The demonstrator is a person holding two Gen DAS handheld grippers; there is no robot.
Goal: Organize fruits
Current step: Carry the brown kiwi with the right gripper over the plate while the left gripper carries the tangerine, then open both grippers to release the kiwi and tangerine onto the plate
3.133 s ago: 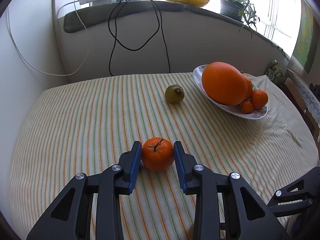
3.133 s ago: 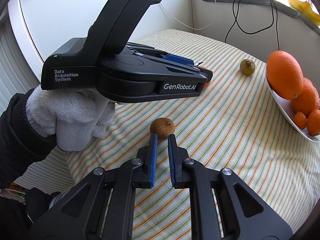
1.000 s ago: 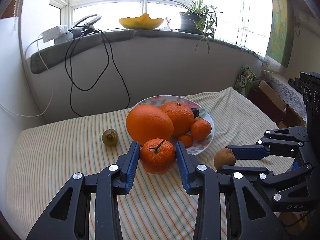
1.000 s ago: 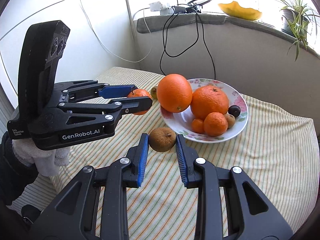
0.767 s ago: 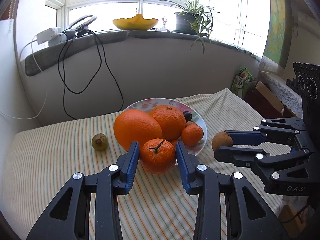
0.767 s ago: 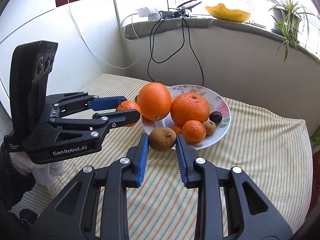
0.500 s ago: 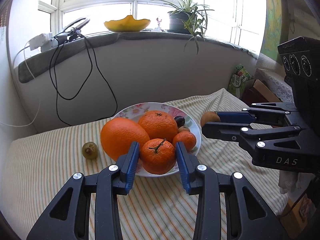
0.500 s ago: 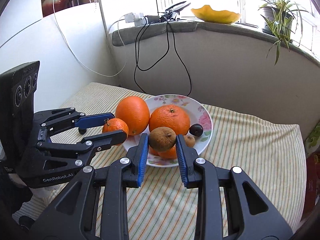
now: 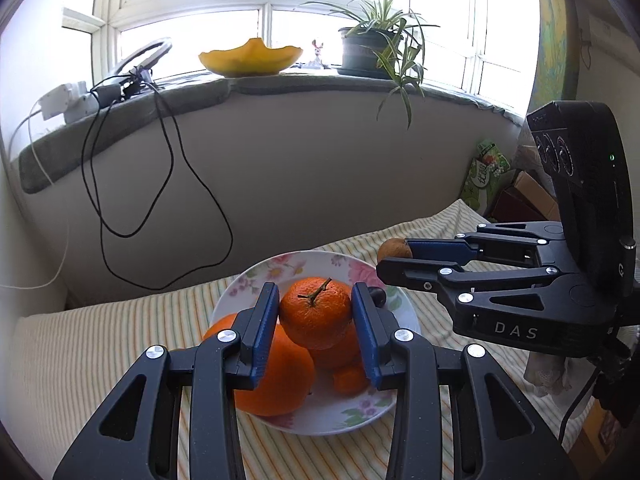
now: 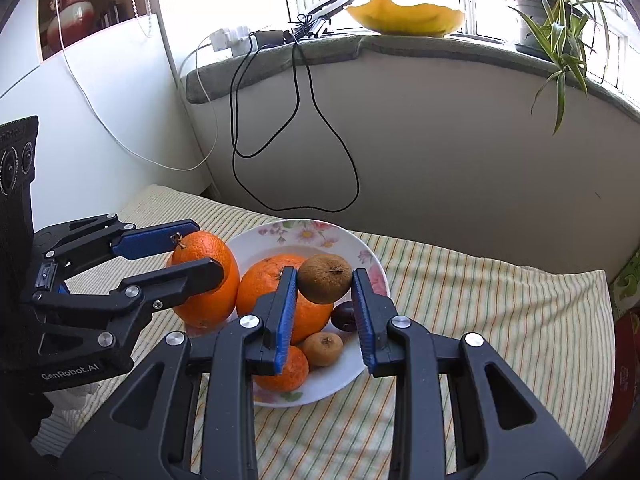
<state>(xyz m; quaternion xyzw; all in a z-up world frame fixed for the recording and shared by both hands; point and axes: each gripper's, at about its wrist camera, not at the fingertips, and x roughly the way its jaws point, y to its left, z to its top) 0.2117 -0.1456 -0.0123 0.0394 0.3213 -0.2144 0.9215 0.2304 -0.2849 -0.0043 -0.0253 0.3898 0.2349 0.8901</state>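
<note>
The striped tablecloth [image 10: 500, 320] runs back to a grey wall under the windowsill, with bare cloth to the right of the floral plate [image 10: 320, 236] and a narrower strip on its left. The plate sits near that wall; its far rim and right-hand floor are uncovered, while the near and left parts are stacked with fruit: a large orange [image 9: 280, 376] at the left, another orange [image 10: 280, 300] in the middle, a small mandarin [image 10: 286, 372] at the front, a kiwi [image 10: 322, 348] beside it and a dark plum [image 10: 344, 316] behind (partly hidden by the fingers).

The left gripper [image 9: 316, 320] hangs over the plate's centre, its blue pads clamped on a stemmed tangerine [image 9: 316, 312] above the piled oranges. Whether the tangerine touches them, I cannot tell.

The right gripper [image 10: 325, 292] hangs over the plate's right half, fingers pressed on a brown kiwi [image 10: 325, 278], clear of the fruit below.
</note>
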